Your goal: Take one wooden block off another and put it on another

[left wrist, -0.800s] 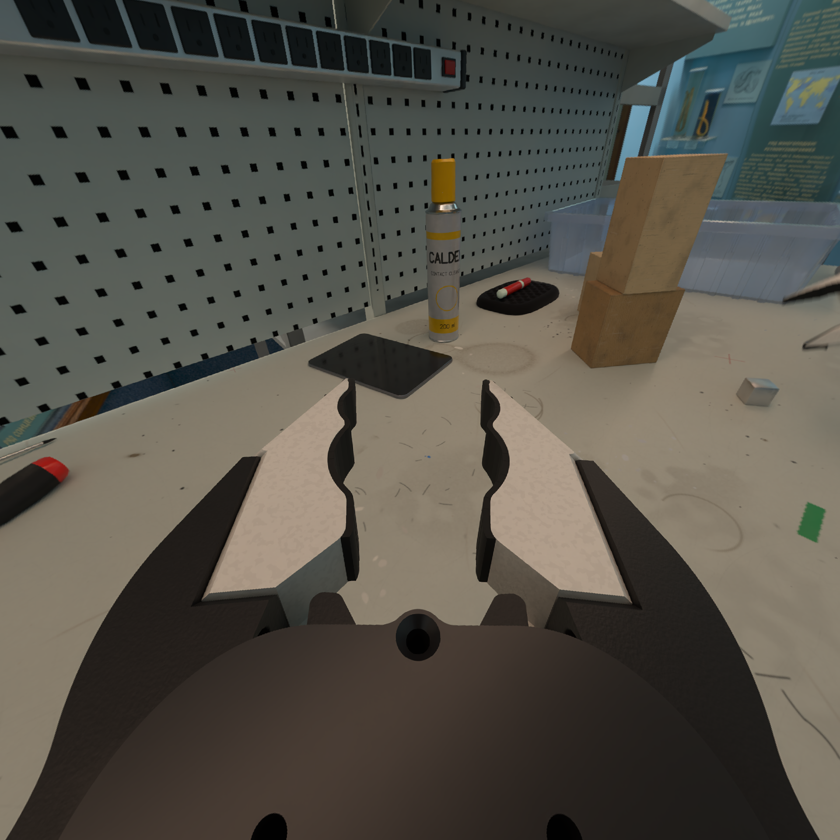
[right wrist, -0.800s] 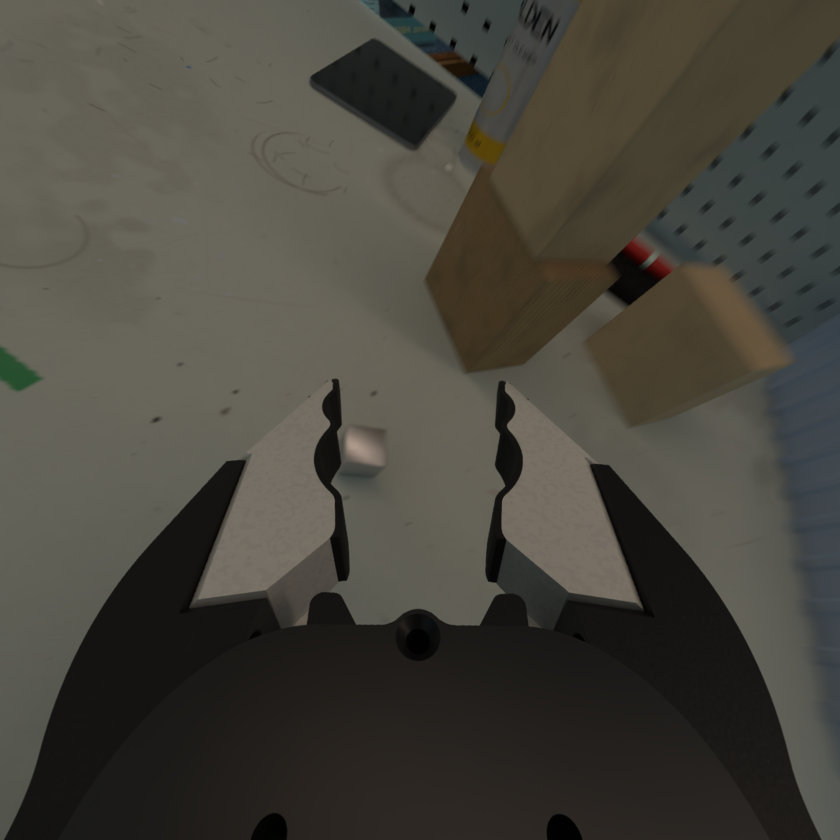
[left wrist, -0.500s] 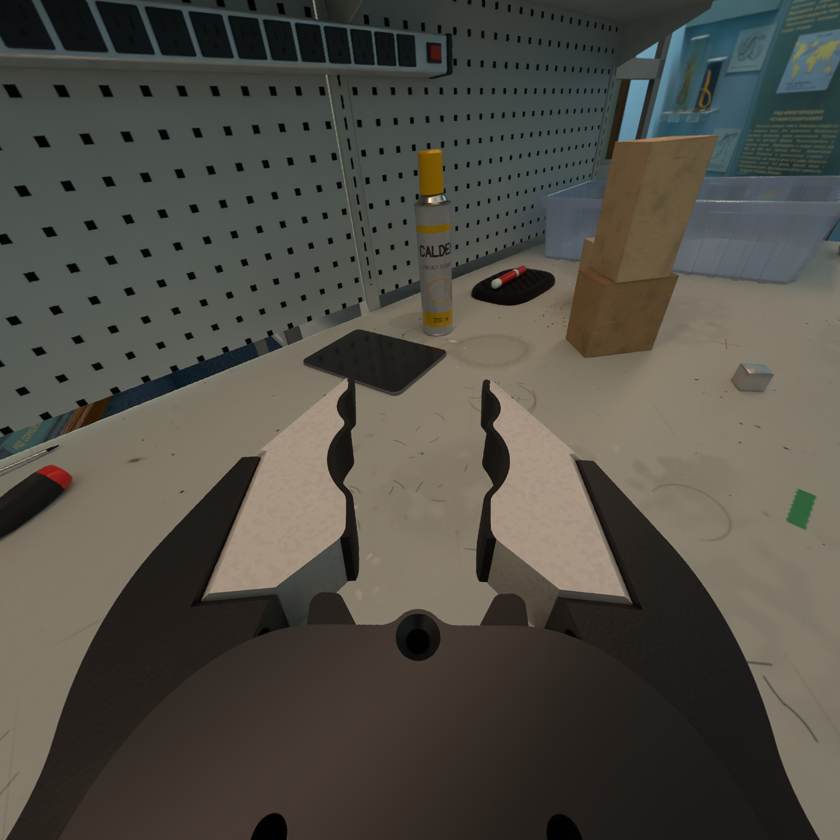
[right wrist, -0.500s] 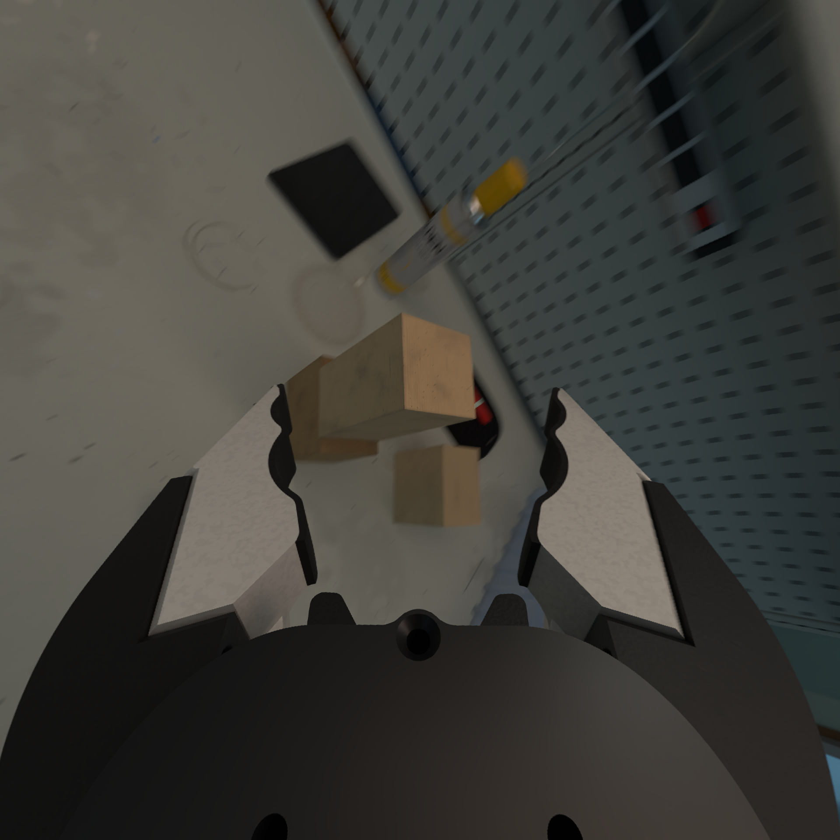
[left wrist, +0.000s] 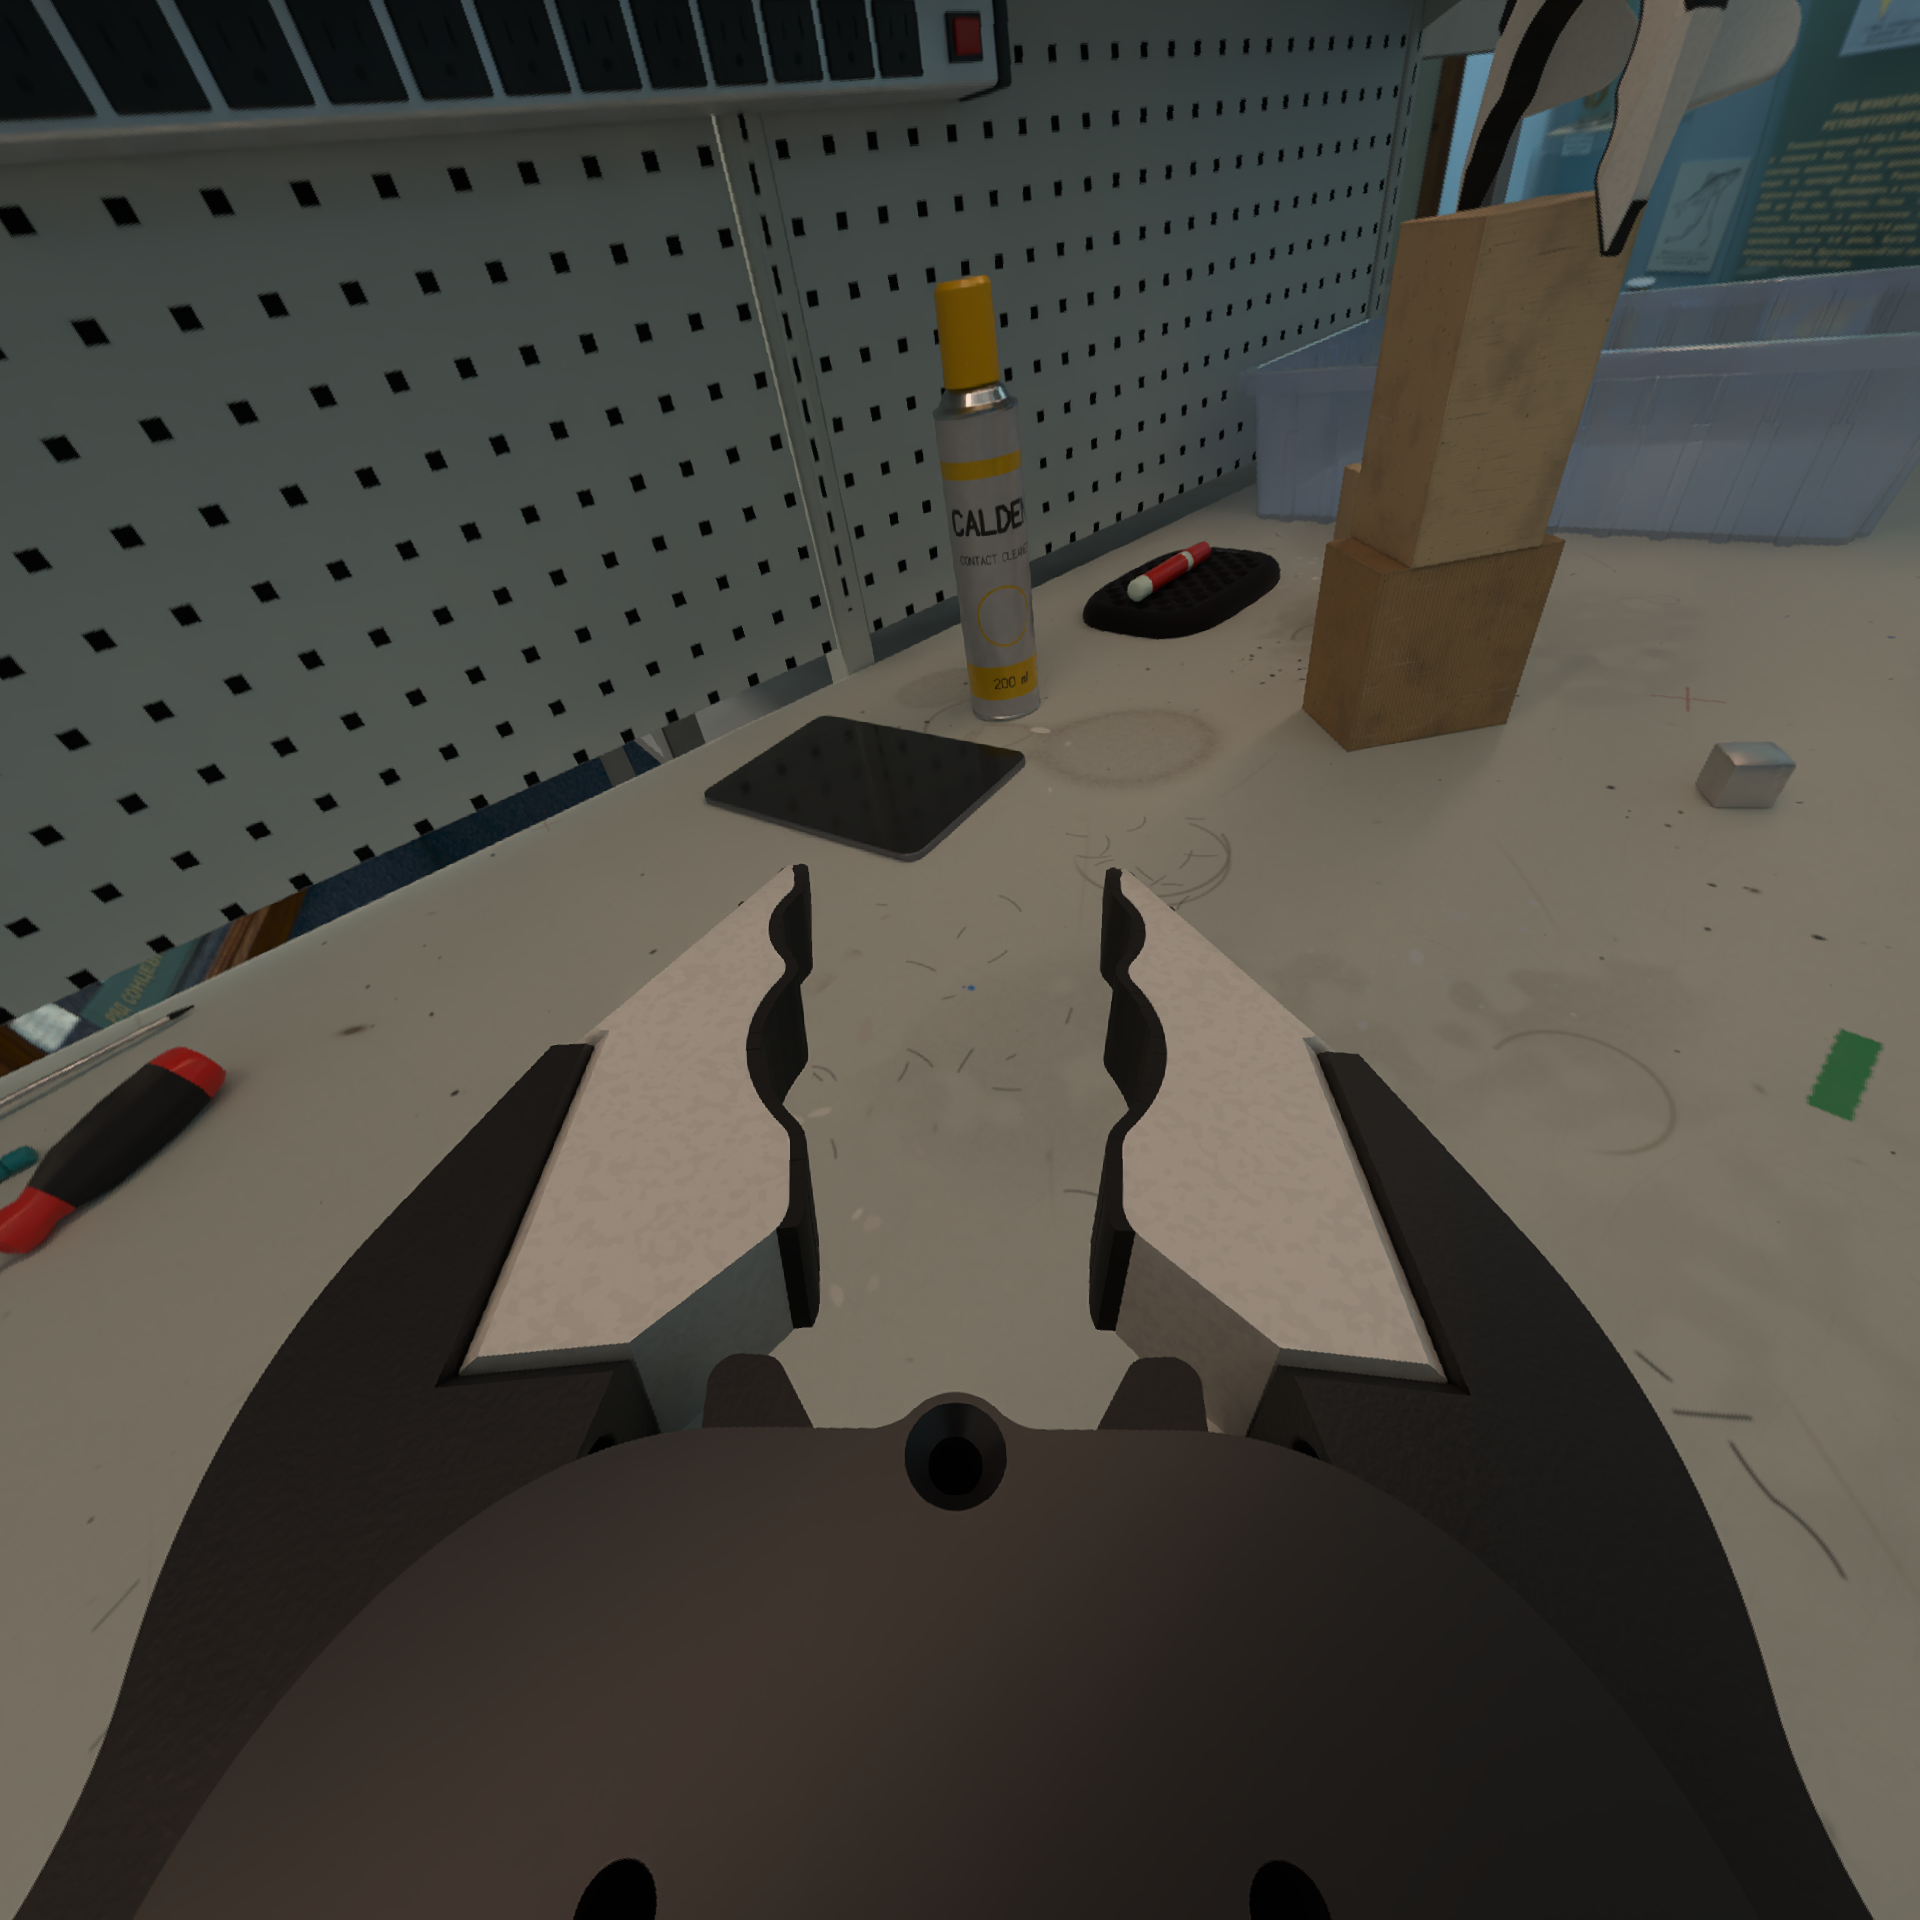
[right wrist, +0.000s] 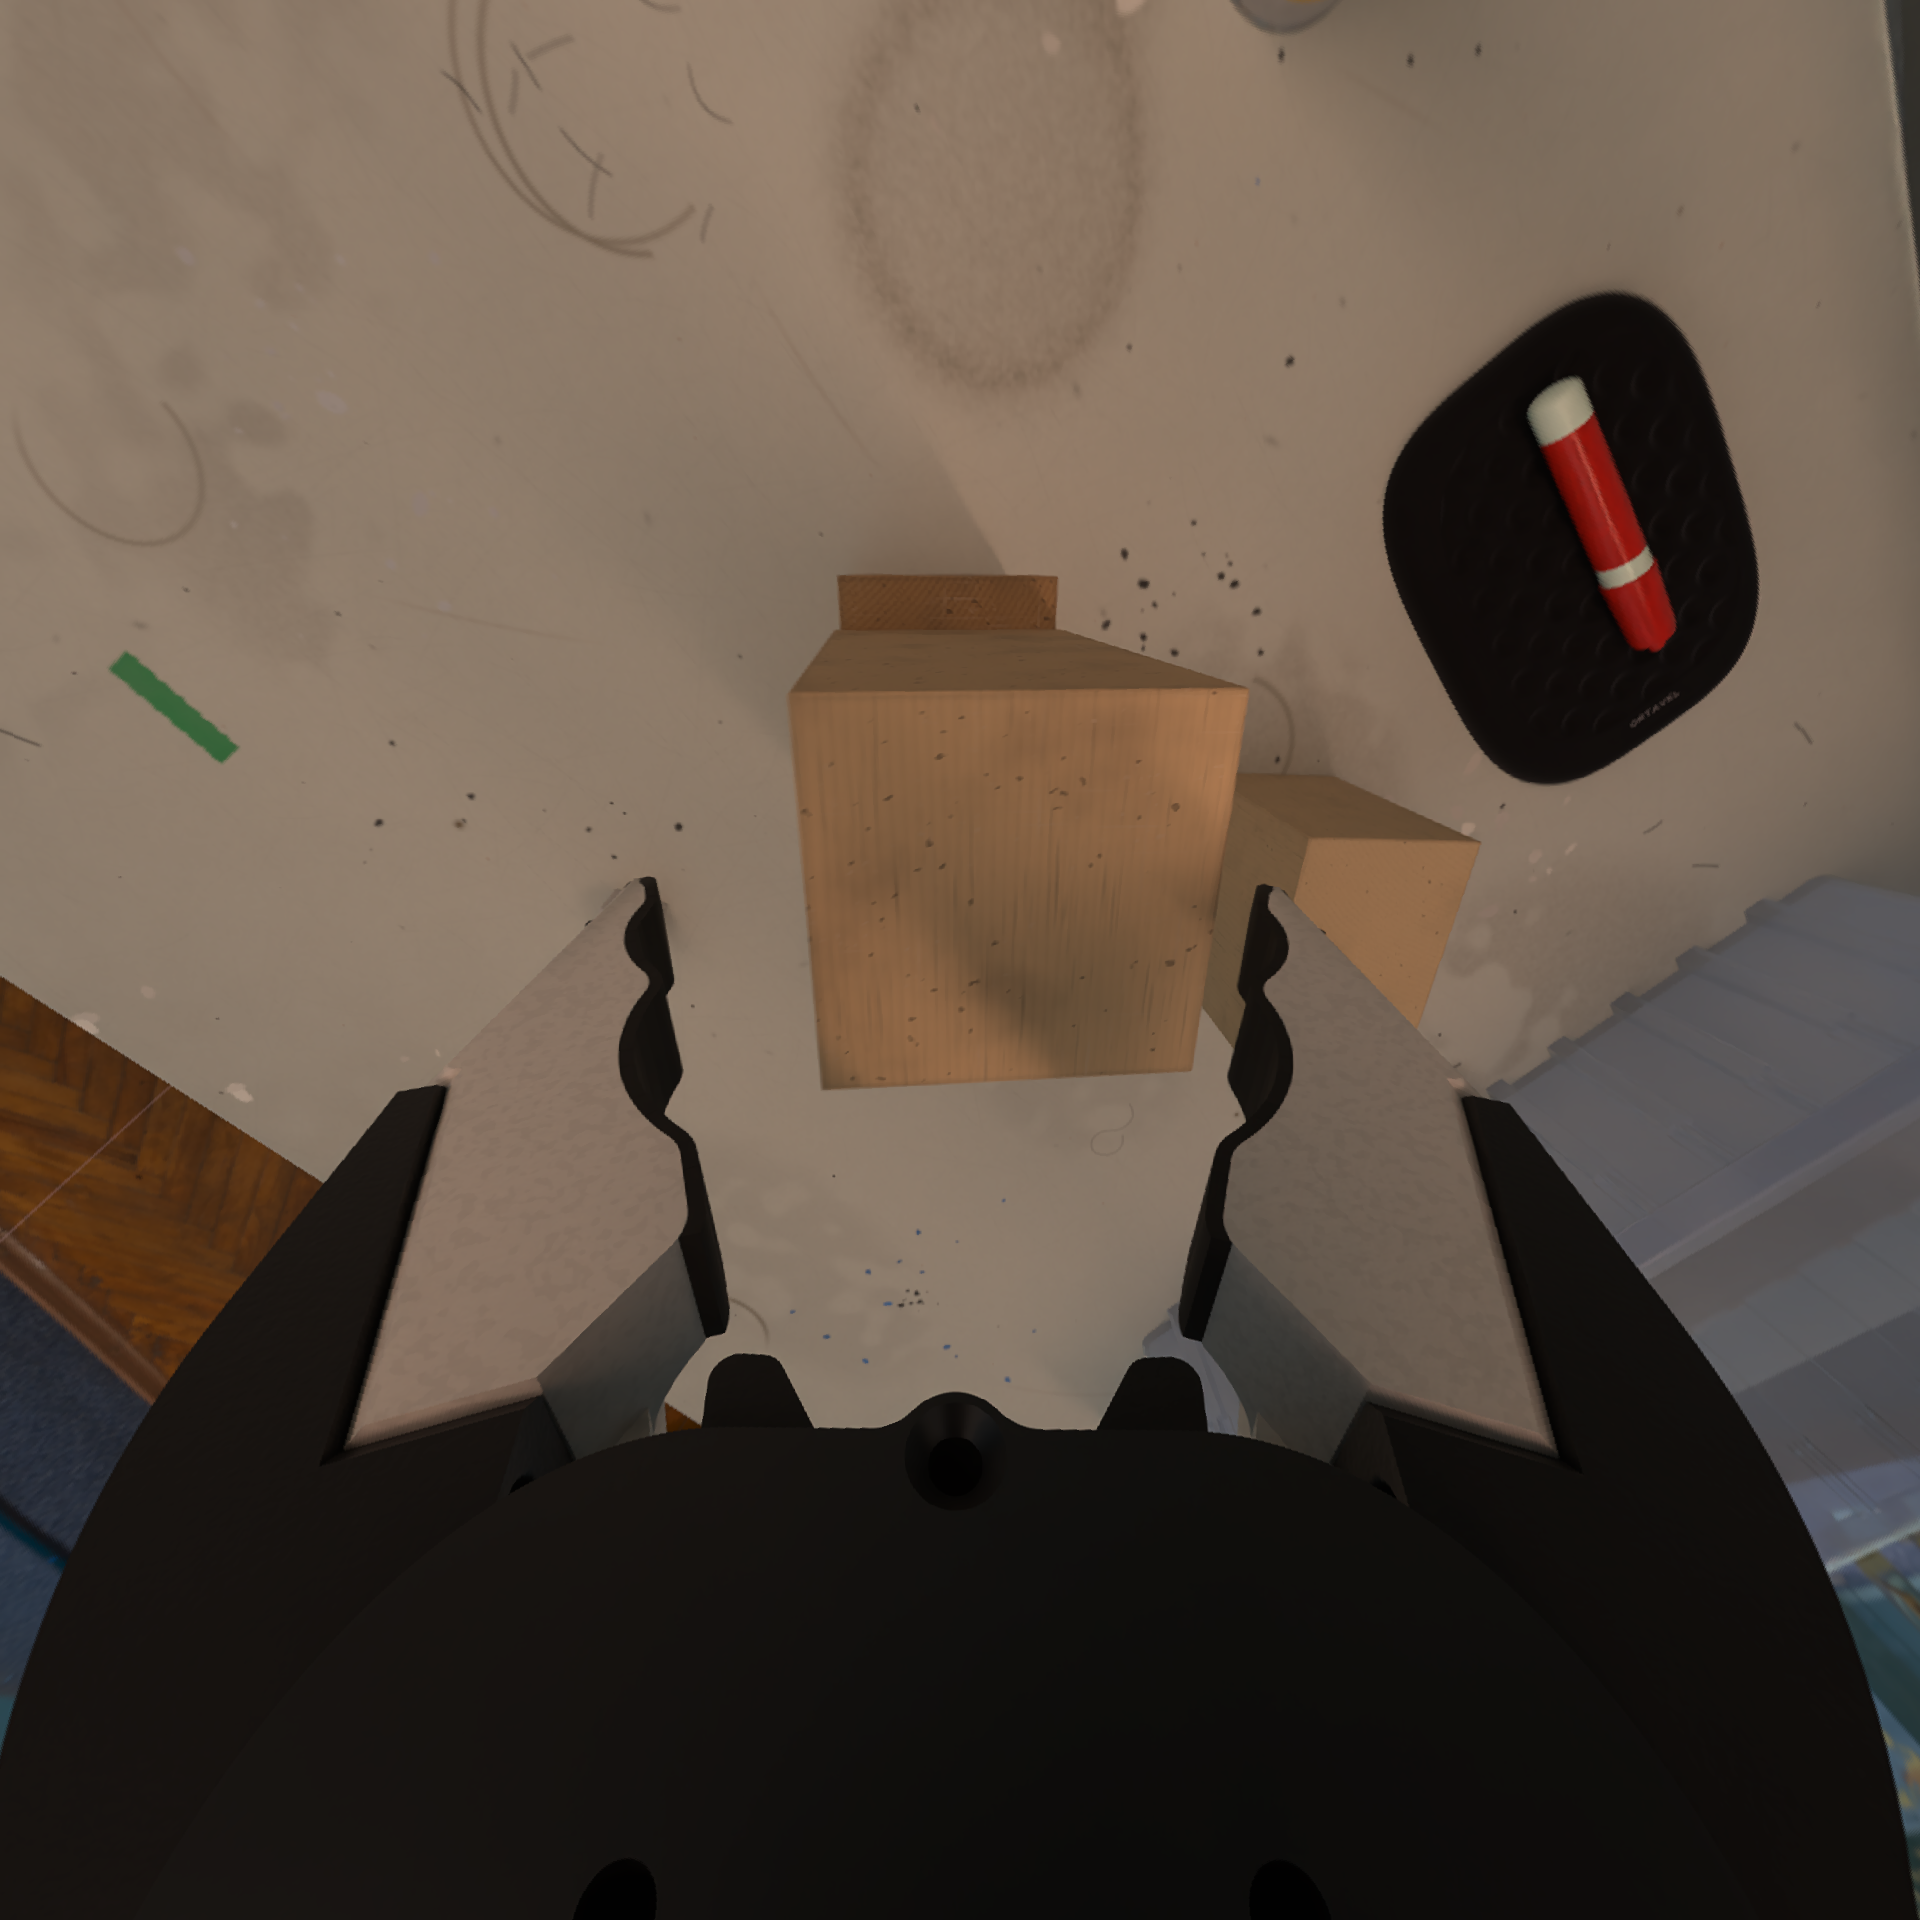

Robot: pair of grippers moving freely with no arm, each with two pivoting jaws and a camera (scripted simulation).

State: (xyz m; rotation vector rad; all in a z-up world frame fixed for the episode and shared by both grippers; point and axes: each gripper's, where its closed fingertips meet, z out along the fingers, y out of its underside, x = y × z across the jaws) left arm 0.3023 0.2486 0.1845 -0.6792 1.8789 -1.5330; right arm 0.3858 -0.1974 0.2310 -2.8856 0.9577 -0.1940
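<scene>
A tall light wooden block (left wrist: 1486,384) stands on a darker wooden block (left wrist: 1423,644) at the right of the bench. From above, the top block (right wrist: 997,873) hides most of the lower block (right wrist: 945,603). A third wooden block (right wrist: 1351,883) stands on the bench just right of the stack. My right gripper (right wrist: 951,894) is open and points straight down over the top block, its fingertips either side and above it. It also shows in the left wrist view (left wrist: 1558,197), over the stack. My left gripper (left wrist: 954,873) is open and empty, low over the bench, well left of the stack.
A spray can (left wrist: 987,499) stands by the pegboard. A black pad (right wrist: 1569,540) carries a red marker (right wrist: 1600,509). A black tile (left wrist: 868,784), a small metal cube (left wrist: 1745,774), a green strip (right wrist: 174,707), a clear bin (left wrist: 1714,416) and a screwdriver (left wrist: 104,1143) lie around.
My right gripper has swung up from low beside the blocks to straight above the stack, and its jaws have opened wider. My left gripper has drifted only slightly.
</scene>
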